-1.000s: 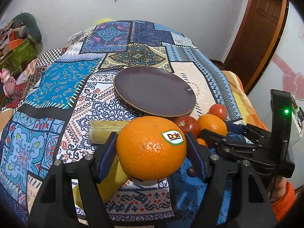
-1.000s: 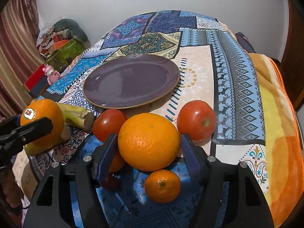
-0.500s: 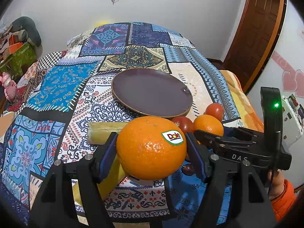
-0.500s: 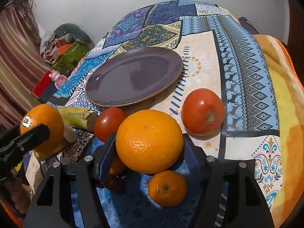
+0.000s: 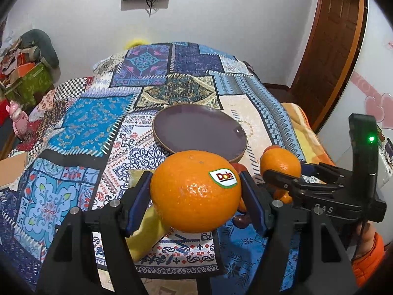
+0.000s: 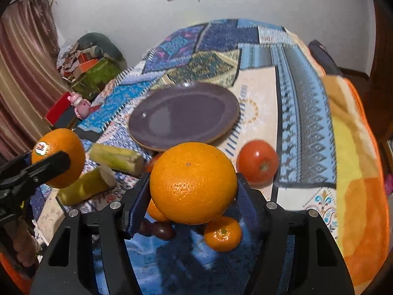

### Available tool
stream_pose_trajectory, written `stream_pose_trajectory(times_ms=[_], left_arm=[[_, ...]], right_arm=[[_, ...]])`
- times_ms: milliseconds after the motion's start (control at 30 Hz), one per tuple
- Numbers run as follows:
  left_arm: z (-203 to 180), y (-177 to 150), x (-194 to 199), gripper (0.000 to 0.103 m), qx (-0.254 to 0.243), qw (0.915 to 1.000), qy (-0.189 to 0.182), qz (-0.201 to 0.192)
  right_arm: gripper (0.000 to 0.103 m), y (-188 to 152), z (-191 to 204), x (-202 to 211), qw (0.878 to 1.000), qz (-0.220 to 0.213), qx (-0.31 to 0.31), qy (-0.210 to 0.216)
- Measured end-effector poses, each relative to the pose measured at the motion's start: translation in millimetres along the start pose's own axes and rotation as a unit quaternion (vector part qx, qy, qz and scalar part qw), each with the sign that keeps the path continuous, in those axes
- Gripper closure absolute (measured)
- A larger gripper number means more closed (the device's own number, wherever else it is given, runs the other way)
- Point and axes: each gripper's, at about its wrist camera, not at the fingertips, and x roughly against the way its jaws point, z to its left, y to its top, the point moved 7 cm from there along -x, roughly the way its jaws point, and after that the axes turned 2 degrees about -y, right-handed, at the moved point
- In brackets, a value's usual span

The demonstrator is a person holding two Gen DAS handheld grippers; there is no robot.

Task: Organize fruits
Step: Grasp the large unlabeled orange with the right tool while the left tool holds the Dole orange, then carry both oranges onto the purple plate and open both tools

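My left gripper is shut on a large orange with a Dole sticker and holds it above the patterned cloth; it also shows in the right wrist view. My right gripper is shut on a second large orange, lifted off the cloth; it shows in the left wrist view too. An empty purple plate lies beyond both. Below the right gripper lie a small mandarin, a red tomato and a dark grape-like fruit.
Two yellow-green cane pieces lie left of the fruit pile. The table carries a patchwork cloth with an orange blanket edge at the right. Boxes and a pink toy stand off the left side.
Both grippers have risen with their oranges and pulled back from the plate. The right orange has lifted off the fruit pile, uncovering the mandarin beneath.
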Motion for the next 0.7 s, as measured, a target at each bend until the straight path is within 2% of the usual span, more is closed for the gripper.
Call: stream_pose_trajectory(times_ms=[333,700], left_arm=[[0,25,18,0.033,-0.018,0.9994,0.003,-0.029],[7,67,8,0.033,-0.025,0.9986,0.006,-0.047]], right_arm=[[0.041,32,18,18,0.999,-0.047,0.022,-0.01],[0.041,82,30,23,0.993,-0.095,0.06,-0.03]])
